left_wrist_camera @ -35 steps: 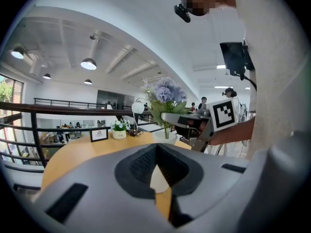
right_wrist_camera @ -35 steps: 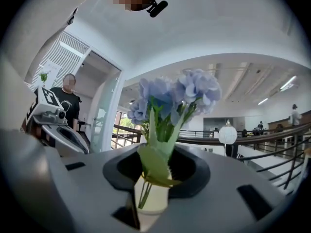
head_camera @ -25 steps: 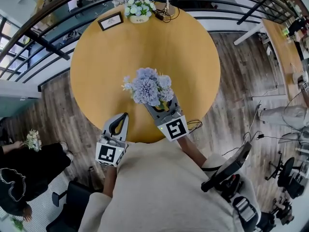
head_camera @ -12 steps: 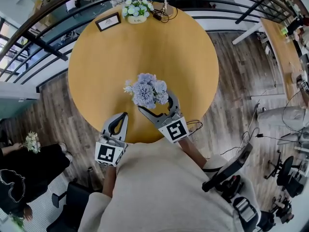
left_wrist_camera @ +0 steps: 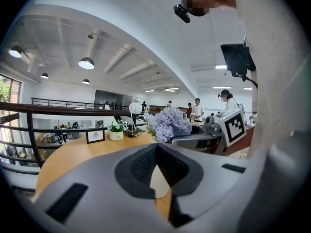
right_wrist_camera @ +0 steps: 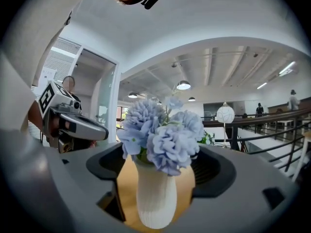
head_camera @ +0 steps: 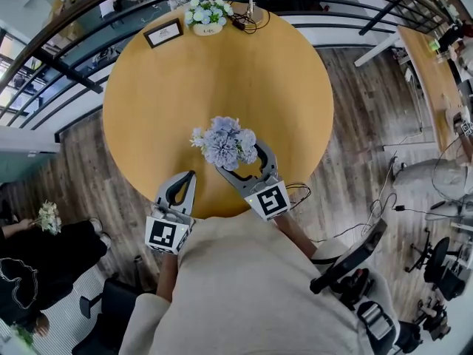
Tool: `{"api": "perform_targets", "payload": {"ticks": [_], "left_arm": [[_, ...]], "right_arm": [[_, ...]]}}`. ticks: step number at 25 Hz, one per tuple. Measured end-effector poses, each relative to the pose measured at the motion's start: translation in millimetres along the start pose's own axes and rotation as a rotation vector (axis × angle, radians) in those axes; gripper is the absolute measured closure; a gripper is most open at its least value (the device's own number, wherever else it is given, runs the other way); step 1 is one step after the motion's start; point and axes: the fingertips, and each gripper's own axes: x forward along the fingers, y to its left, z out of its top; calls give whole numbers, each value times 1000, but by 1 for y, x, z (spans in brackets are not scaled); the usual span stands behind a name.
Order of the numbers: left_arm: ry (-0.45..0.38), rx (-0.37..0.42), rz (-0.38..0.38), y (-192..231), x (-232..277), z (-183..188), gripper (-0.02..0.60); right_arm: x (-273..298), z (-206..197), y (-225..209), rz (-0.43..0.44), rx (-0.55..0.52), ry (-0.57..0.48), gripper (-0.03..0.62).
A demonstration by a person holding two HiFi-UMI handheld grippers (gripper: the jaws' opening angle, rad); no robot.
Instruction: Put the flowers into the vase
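**Round table, two grippers, one filled vase**

Round wooden table (head_camera: 222, 65). Right gripper (head_camera: 240, 161), at the near edge: jaws spread wide to either side of the vase, pads clear of it. Left gripper (head_camera: 188, 180), just beside it at the rim: jaws together, nothing between them. White ribbed vase (right_wrist_camera: 155, 198), upright on the table. Pale blue flowers (head_camera: 224, 140), standing in the vase. Framed card (head_camera: 164, 32) and small potted plant (head_camera: 208, 13), far edge

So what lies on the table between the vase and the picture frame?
Nothing. The head view shows only bare table from the flowers in the vase to the frame.
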Motion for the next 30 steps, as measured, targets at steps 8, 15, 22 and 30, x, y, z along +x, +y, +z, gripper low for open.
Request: {"api": "perform_targets", "payload": {"ticks": [8, 15, 22, 30], "left_arm": [[1, 11, -15, -5, 4, 2, 574], [-1, 15, -10, -20, 8, 2, 574], [-5, 28, 2, -56, 15, 3, 574], [-8, 17, -8, -92, 7, -5, 575]], "right_arm": [[-15, -17, -5, -48, 130, 59, 184], [-48, -38, -15, -104, 201, 117, 319], [-73, -39, -22, -102, 143, 121, 585], [-87, -35, -3, -53, 156, 93, 585]]}}
